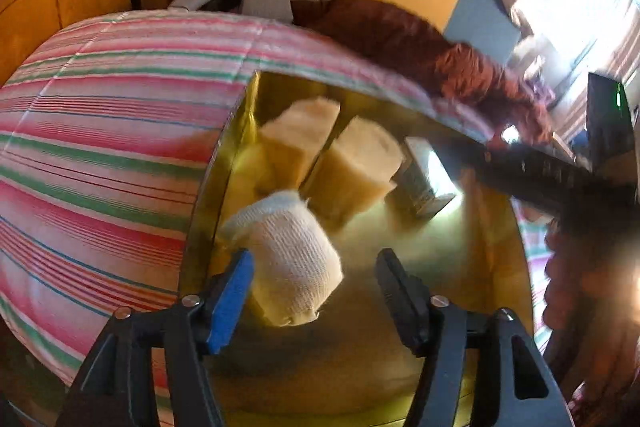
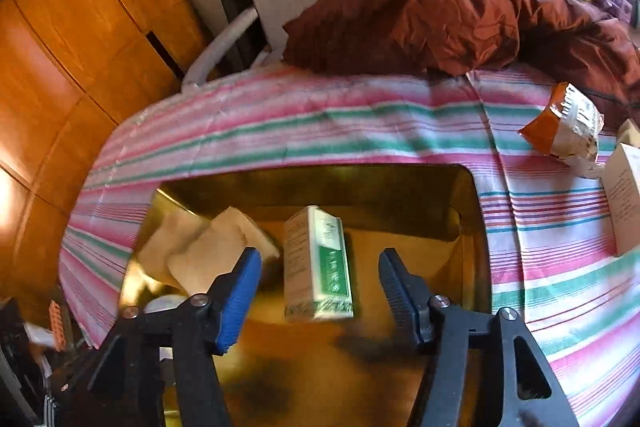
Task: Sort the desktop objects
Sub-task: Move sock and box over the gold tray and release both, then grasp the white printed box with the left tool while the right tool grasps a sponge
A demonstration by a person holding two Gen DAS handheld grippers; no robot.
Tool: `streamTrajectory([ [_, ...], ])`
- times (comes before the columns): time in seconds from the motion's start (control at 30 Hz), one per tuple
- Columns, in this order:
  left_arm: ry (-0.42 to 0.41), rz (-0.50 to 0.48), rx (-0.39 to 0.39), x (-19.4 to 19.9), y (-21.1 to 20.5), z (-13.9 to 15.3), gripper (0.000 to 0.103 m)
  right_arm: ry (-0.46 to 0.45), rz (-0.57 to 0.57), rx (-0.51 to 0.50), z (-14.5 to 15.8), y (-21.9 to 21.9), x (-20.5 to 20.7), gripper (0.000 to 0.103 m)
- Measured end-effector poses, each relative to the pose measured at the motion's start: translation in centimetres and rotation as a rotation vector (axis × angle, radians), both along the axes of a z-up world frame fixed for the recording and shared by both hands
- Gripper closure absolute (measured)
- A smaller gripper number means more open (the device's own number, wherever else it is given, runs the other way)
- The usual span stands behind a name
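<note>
Both grippers hang spread over the gold tray (image 2: 468, 227): left gripper (image 1: 314, 279) gapes, its blue pad beside a gauze roll (image 1: 288, 259); right gripper (image 2: 320, 275) brackets, without touching, an upright green-white box (image 2: 320, 263).

The left hand-held gripper (image 1: 316, 285) hangs open over a gold tray (image 1: 400, 367), a gauze roll (image 1: 288, 259) beside its blue finger.
</note>
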State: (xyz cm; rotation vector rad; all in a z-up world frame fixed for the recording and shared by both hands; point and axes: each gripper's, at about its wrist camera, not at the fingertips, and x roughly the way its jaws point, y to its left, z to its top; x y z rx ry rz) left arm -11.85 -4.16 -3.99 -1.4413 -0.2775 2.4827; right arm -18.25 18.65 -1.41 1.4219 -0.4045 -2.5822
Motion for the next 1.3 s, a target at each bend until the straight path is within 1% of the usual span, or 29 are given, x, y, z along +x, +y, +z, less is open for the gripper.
streamTrajectory([
  [0.1,0.020,0.030,0.040,0.4,-0.2,0.9,0.036,0.031,-0.013,-0.015,0.8,0.7,1.2,0.041],
  [0.27,0.034,0.045,0.077,1.1,0.2,1.7,0.036,0.080,-0.011,0.018,1.8,2.0,3.5,0.041],
  [0.47,0.024,-0.009,0.075,2.4,2.6,1.8,0.036,0.133,-0.021,0.092,2.8,4.3,6.8,0.041],
  [0.6,0.020,-0.055,0.079,3.4,4.6,1.7,0.036,0.120,-0.039,0.122,2.8,6.8,8.9,0.040],
  [0.67,0.025,-0.083,0.089,4.0,5.6,1.7,0.036,0.113,-0.053,0.129,2.7,8.1,10.0,0.037],
  [0.83,0.036,-0.189,0.135,5.4,8.8,2.0,0.027,0.068,-0.120,0.171,1.6,12.7,12.8,0.035],
  [0.9,0.045,-0.233,0.154,5.9,10.1,2.3,0.026,0.032,-0.161,0.200,1.0,15.0,13.6,0.029],
  [1.0,0.057,-0.273,0.144,6.6,11.8,2.8,0.026,0.012,-0.245,0.242,0.7,19.2,14.4,0.027],
  [1.13,0.053,-0.311,0.119,7.1,13.9,3.0,0.026,-0.037,-0.434,0.292,0.6,26.5,14.8,0.024],
  [1.17,0.053,-0.314,0.115,7.3,14.3,3.1,0.026,-0.043,-0.464,0.299,0.5,27.9,14.8,0.023],
  [1.23,0.054,-0.326,0.104,7.5,15.1,3.1,0.026,-0.053,-0.503,0.314,0.3,30.3,14.6,0.020],
  [1.3,0.055,-0.335,0.092,7.6,15.8,3.2,0.026,-0.083,-0.519,0.323,-0.3,32.7,14.2,0.016],
])
